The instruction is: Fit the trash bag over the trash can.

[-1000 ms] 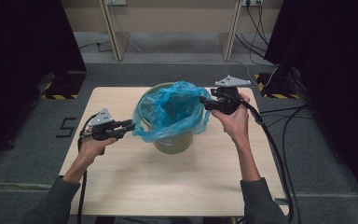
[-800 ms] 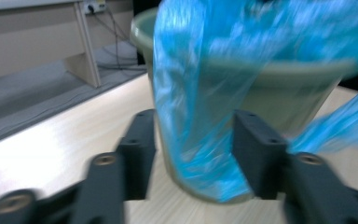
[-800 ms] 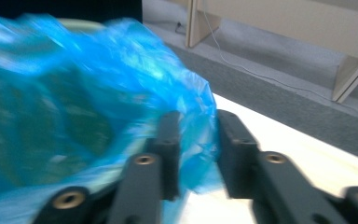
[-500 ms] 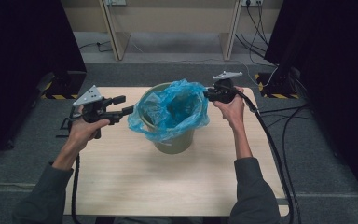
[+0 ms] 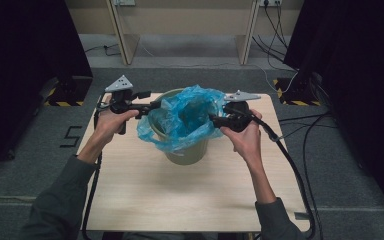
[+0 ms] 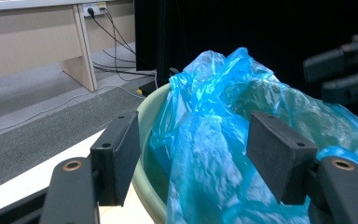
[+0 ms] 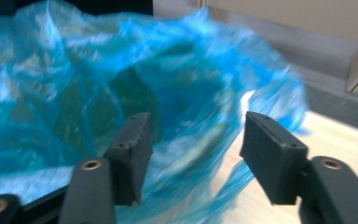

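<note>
Now both my grippers, left gripper and right gripper, have just been opening, jaws parted around the blue bag's edges at frame centre, nothing pinched.

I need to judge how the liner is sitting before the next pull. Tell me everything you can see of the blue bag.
The blue bag is thin, see-through, crinkled plastic, sitting as a liner in the pale green bin on the table. Its mouth is open and folded out over the rim at the front, hanging partway down the bin's outside; at the back it stands up in loose peaks. Film lies between the open jaws of the left gripper and the right gripper, unpinched.
</note>
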A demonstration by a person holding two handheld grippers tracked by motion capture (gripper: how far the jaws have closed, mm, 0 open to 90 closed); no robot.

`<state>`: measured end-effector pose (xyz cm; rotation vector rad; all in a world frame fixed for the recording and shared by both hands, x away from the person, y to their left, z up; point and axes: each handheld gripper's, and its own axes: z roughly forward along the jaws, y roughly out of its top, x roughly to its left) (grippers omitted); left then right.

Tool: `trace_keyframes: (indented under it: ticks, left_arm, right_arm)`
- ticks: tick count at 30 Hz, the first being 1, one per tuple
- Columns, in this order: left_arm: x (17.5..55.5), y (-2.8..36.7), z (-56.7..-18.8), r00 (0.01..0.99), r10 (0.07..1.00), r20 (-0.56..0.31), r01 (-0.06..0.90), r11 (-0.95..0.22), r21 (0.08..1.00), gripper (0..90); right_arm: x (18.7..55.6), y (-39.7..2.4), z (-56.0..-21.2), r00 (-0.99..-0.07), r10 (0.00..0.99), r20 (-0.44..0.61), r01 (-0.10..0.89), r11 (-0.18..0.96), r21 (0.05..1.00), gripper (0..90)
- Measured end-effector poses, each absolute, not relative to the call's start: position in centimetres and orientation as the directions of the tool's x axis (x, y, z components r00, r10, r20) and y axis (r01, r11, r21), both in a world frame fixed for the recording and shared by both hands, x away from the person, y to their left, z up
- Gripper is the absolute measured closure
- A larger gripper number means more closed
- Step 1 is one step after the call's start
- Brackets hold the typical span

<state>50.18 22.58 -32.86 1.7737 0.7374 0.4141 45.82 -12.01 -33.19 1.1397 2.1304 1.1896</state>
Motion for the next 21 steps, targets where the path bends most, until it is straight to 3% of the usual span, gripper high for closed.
trace_keyframes:
  ticks: [5, 10, 16, 21]
  left_arm:
    - [50.2, 22.9, -32.8, 0.741, 0.666, -0.086, 0.274, -0.183, 0.944, 34.0]
    - [50.1, 23.6, -32.5, 0.732, 0.675, -0.091, 0.273, -0.169, 0.947, 34.0]
    - [50.4, 23.2, -32.5, 0.734, 0.672, -0.101, 0.282, -0.167, 0.945, 33.8]
    - [51.3, 21.8, -32.7, 0.747, 0.654, -0.119, 0.293, -0.163, 0.942, 35.2]
  right_arm:
    - [47.3, -12.4, -34.4, -0.568, 0.818, 0.088, 0.484, 0.246, 0.84, 60.2]
    - [49.7, -12.8, -34.6, -0.576, 0.808, 0.125, 0.491, 0.22, 0.843, 67.8]
    - [53.3, -12.9, -34.7, -0.642, 0.758, 0.118, 0.468, 0.266, 0.842, 68.9]
    - [53.9, -12.1, -34.4, -0.657, 0.751, 0.063, 0.432, 0.307, 0.848, 67.9]
